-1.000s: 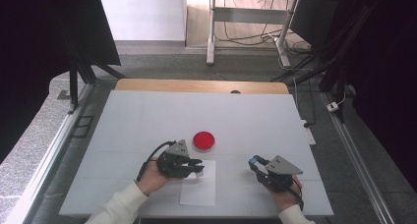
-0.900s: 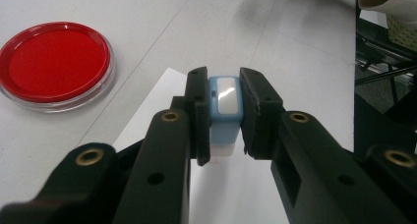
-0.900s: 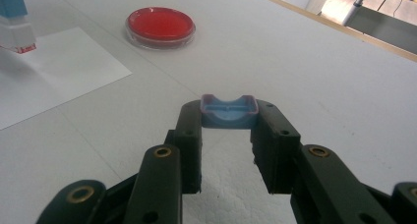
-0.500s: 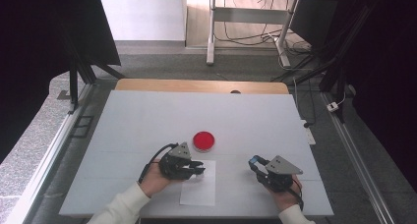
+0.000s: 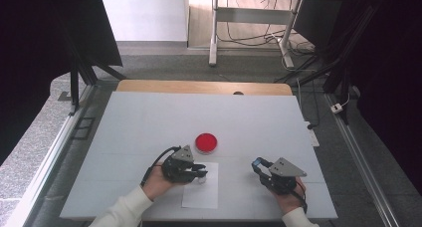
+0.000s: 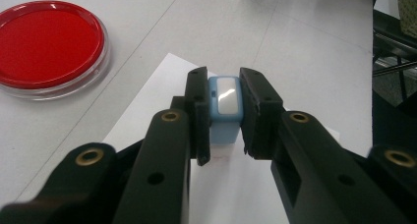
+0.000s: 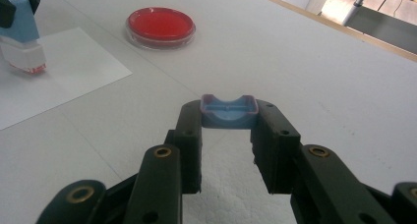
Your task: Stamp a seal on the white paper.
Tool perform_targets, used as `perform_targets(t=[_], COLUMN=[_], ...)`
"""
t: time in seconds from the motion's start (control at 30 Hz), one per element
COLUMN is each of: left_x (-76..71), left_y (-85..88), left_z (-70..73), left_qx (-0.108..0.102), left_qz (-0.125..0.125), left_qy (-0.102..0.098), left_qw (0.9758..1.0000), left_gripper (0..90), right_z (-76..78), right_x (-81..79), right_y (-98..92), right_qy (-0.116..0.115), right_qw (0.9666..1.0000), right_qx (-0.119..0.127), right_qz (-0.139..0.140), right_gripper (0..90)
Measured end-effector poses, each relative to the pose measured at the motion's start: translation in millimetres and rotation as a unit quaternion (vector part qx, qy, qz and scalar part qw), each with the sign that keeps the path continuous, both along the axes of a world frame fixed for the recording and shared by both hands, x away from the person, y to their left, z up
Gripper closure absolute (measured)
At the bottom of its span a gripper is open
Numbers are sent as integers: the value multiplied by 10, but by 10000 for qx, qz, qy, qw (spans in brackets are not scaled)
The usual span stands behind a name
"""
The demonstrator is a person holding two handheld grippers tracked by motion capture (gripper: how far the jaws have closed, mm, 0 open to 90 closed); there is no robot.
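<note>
**Blue stamp pressed to paper, its cap held apart**

White tabletop point(image 5: 149, 117) lies bare across its far half and down both sides. The red dish point(image 5: 206, 143) sits near the middle, just beyond the paper point(image 5: 201, 194), whose near edge comes close to the table's front edge.

The left gripper point(image 5: 199, 173) is clamped on the stamp point(image 6: 223, 106), a blue block gripped at its sides by both jaws. In the right gripper view the stamp stands upright with its clear foot on the paper, a red trace at the base. The dish is well clear of it, to the far side.

The right gripper point(image 5: 257, 166) rests on bare table to the right of the paper, well apart from the left one. Its jaws are closed on the cap point(image 7: 229, 112), a small blue shell with an open, hollow face turned up, held at the jaw tips.

The stamp's lower part is hidden behind the jaws in the left gripper view, and from above it is too small to make out. Both forearms are cut off at the bottom edge.
</note>
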State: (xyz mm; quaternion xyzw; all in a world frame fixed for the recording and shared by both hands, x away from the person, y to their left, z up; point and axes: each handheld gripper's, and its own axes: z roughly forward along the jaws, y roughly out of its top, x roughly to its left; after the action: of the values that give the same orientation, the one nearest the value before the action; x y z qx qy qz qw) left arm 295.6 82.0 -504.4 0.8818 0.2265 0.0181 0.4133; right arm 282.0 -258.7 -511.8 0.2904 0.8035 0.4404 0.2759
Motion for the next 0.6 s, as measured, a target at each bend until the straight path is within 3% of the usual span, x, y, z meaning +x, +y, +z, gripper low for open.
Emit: perform_targets(t=[0.6], left_x=[-24], left_y=[-33], left_z=[-27], left_qx=[127], left_qz=[-48], left_qy=[-63], left_qw=[9999], left_gripper=[744], right_z=[0], right_x=[0], right_y=[-1], right_qy=[-2], right_qw=[10000], right_qx=[-19], right_qz=[-9], right_gripper=[654])
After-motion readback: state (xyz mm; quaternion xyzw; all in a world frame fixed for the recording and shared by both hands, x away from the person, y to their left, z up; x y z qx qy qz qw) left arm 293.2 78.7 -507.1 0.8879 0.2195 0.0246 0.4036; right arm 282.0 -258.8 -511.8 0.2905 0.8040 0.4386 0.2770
